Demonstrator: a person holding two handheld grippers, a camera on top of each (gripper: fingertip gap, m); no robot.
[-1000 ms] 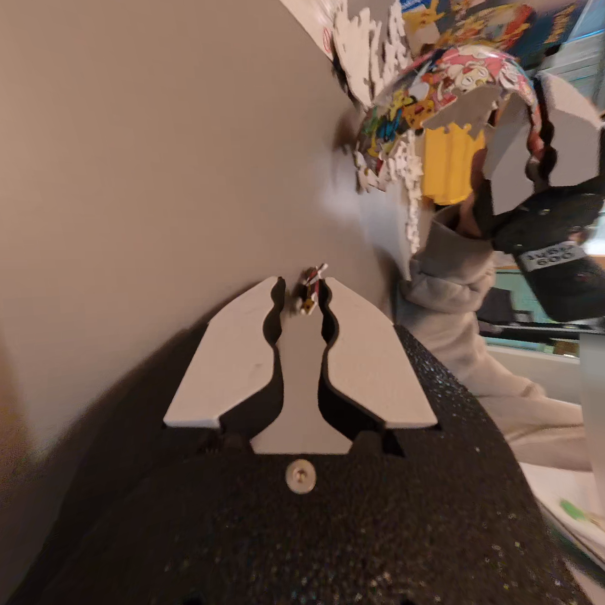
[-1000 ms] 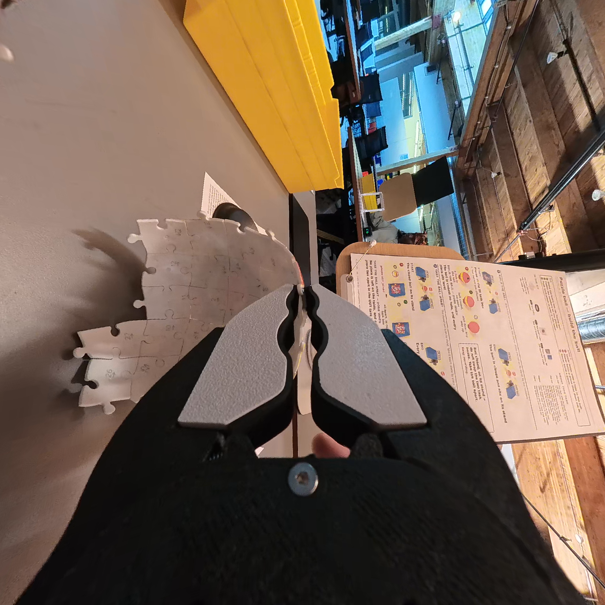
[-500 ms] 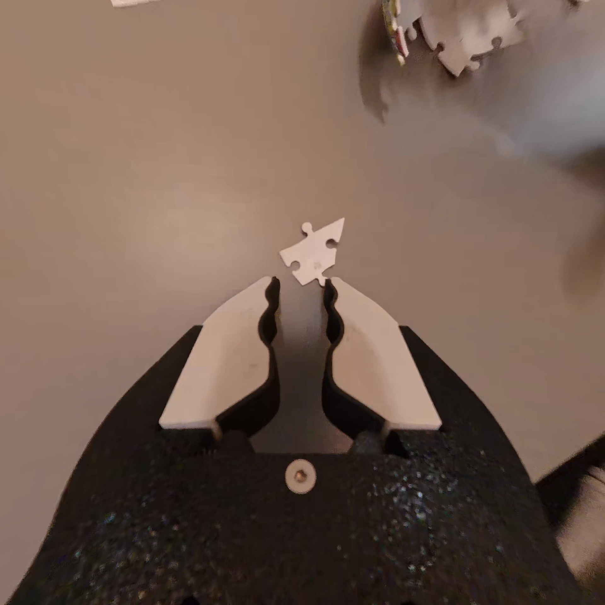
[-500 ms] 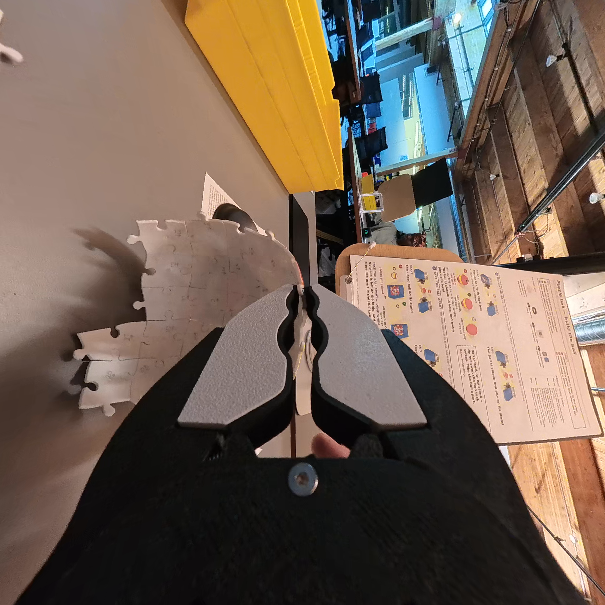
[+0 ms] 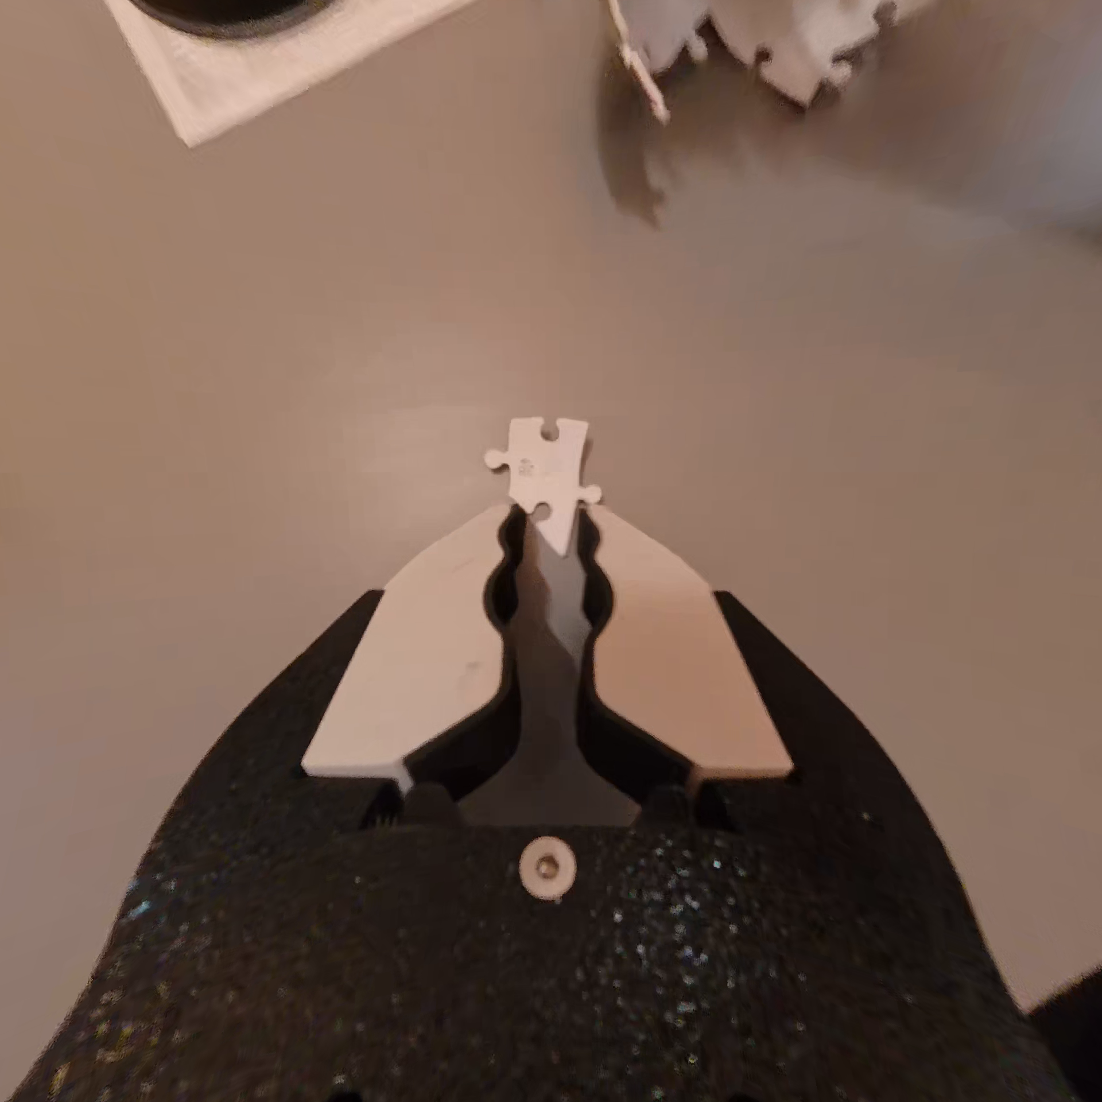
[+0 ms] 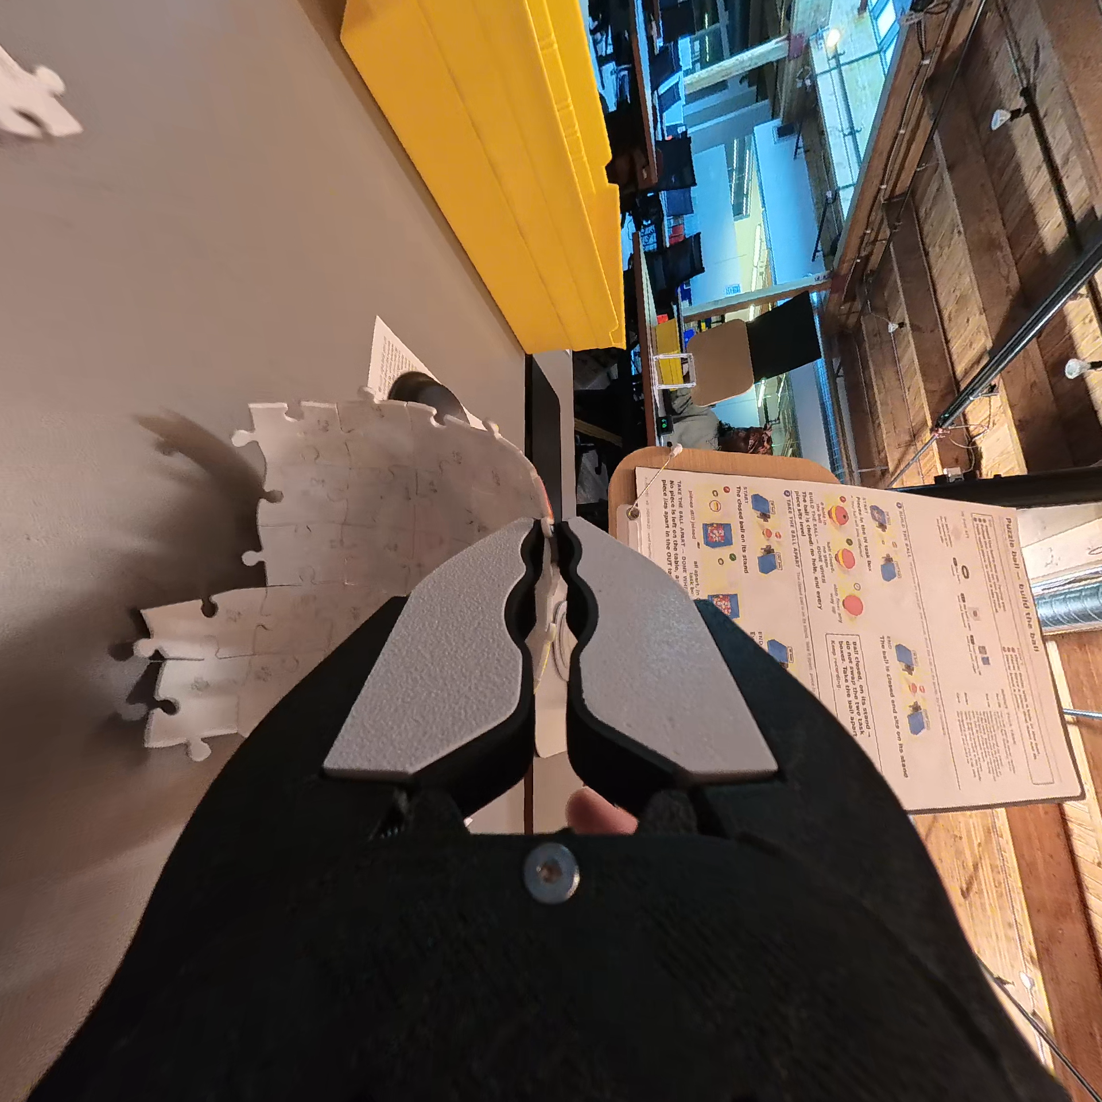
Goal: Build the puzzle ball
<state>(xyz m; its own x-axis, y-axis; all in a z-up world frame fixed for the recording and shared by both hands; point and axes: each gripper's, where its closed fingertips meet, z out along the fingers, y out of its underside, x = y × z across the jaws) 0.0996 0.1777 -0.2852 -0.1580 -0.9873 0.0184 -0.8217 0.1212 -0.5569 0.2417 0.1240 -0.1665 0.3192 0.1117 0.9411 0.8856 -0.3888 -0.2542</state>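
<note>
While my right claw (image 6: 551,528) stays out of the reckoning as the clamp, pinched tight on the rim of the part-built puzzle ball (image 6: 334,536), my left claw (image 5: 548,519) hangs over the counter (image 5: 298,358) with its jaws a narrow gap apart. A single loose piece (image 5: 545,471) sits at the tips of that left claw, its pointed end reaching in between them; whether it lies on the counter or is lightly caught, I cannot tell. It shows its plain white back, with tabs to either side and notches above and below.

By my judgement the ball is well short of done. What my right claw holds is a curved shell of many joined pieces, seen from its white inner side, with a ragged edge of tabs and blanks open toward the counter. That edge also shows, blurred, at the top of the left wrist view. Large areas remain to be closed, and at least one more stray piece (image 6: 30,101) lies well apart at the far left of the counter.

Behind the shell lie a sheet of paper (image 5: 286,65) bearing a dark round stand (image 6: 426,390), a stack of yellow bins (image 6: 507,167) and a clipboard with an illustrated instruction sheet (image 6: 864,626).
</note>
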